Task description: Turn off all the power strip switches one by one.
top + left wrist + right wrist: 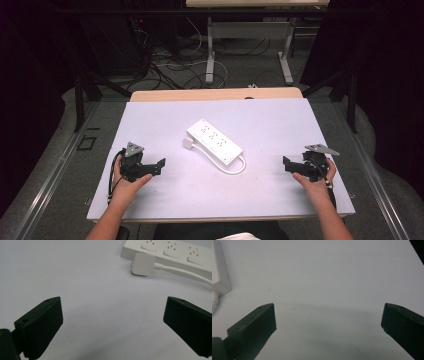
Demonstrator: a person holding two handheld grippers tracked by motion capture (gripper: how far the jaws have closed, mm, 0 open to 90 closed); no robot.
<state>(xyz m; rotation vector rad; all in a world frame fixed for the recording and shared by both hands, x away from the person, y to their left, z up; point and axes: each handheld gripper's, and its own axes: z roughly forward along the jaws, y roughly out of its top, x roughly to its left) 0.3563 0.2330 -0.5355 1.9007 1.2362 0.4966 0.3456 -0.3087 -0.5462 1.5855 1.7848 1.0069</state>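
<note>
Your left hand-held gripper (159,165) and right hand-held gripper (286,162) both stand wide, holding nothing, at about 8 and 4 o'clock on the desk (165,125). The power strip (215,142) lies at the centre between them, its plug (188,143) just beside its 10 o'clock end.

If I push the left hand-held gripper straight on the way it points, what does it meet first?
Probably the white plug lying against the power strip. The left hand-held gripper has open jaws over bare white table, with nothing nearer in line. Depth is hard to judge.
</note>
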